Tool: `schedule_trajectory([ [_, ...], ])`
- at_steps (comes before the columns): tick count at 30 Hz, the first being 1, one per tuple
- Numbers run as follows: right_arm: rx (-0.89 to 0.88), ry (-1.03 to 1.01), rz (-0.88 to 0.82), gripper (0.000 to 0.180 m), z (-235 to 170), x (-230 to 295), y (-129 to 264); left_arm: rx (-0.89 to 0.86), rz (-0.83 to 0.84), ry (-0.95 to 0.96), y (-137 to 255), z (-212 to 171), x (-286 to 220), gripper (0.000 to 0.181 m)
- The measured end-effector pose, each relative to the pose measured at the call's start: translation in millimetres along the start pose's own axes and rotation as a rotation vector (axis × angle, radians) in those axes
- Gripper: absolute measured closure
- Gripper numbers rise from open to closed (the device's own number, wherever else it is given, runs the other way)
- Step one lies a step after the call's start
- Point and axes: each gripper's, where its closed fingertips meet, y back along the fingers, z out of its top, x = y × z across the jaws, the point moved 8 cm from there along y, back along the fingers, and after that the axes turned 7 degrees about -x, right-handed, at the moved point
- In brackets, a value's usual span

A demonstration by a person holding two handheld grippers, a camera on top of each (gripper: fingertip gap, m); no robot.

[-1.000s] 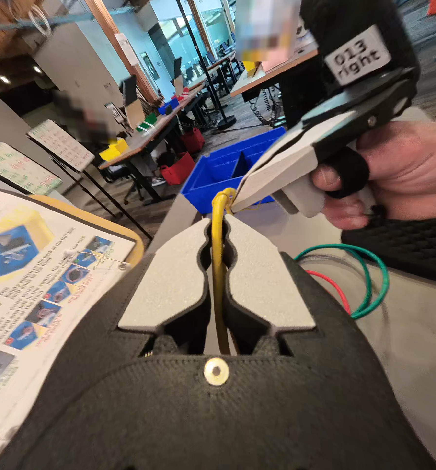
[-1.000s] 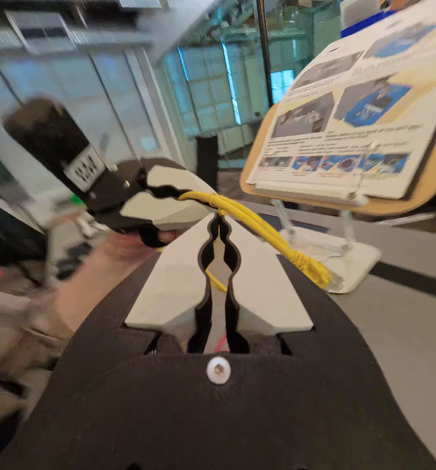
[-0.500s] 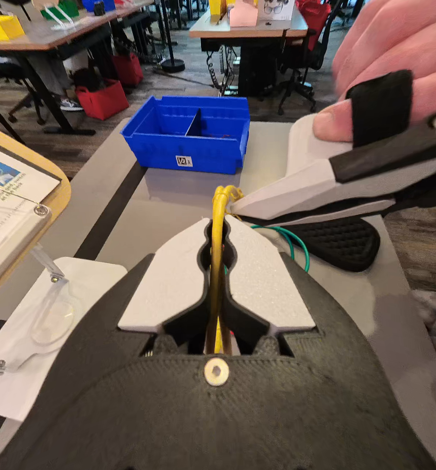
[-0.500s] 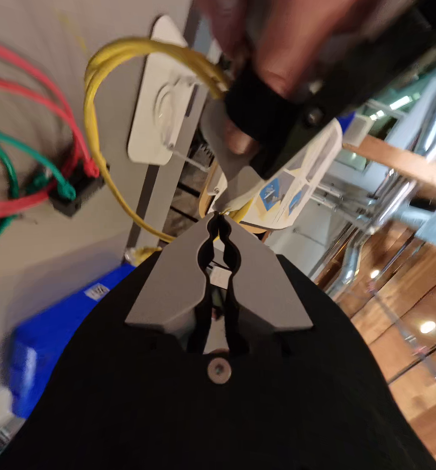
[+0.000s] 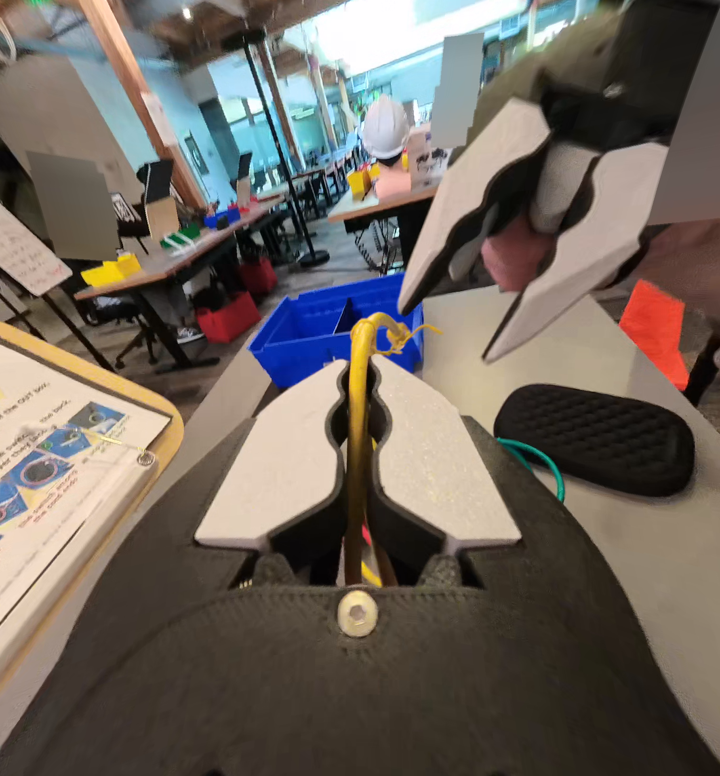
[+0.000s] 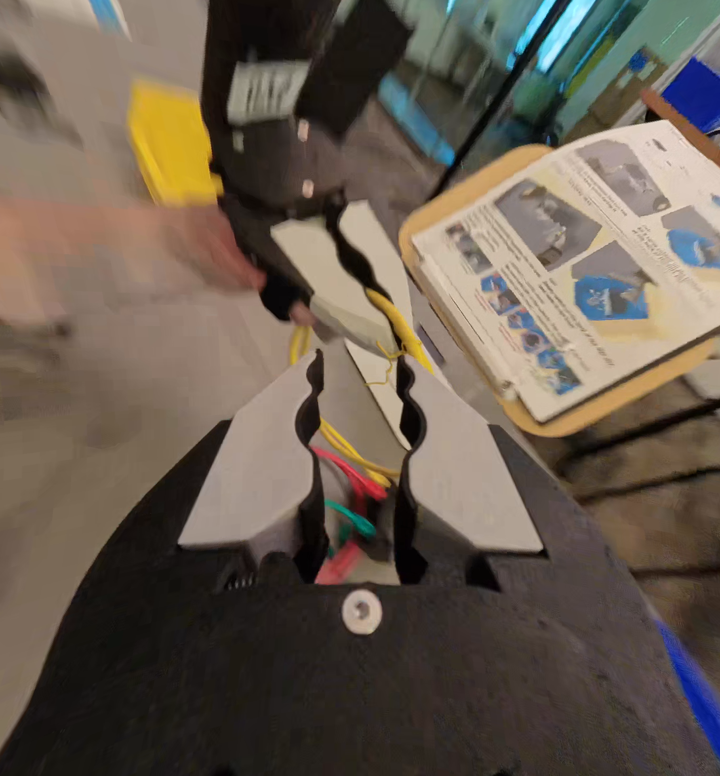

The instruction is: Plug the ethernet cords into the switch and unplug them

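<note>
Left gripper has its jaws clamped on the yellow cord above the desk, right gripper hovers with jaws wide and empty, while red cords and a green cord look plugged into the switch, yellow seemingly left.

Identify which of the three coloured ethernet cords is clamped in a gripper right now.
The yellow cord, pinched between the shut left gripper. The red cord and green cord lie free below the open right gripper.
</note>
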Motion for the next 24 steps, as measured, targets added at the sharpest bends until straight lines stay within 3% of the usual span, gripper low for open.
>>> schedule_trajectory([
  [3,-0.235,-0.334,-0.010,0.152,-6.2,-8.4,11.8,-0.120,-0.006,-0.012,4.0,4.8,-0.8,0.176],
  [6,-0.316,-0.549,-0.017,0.147,-21.8,-10.5,10.9,-0.148,0.040,-0.075,5.3,7.0,-2.0,0.176],
  [13,-0.611,-0.977,0.171,0.154,-37.1,-7.6,-3.8,-0.101,0.115,-0.324,-2.9,7.5,-18.3,0.176],
  [24,-0.629,-1.046,0.174,0.178,-50.6,-6.0,-9.0,-0.053,0.199,-0.490,-8.1,9.2,-27.8,0.176],
])
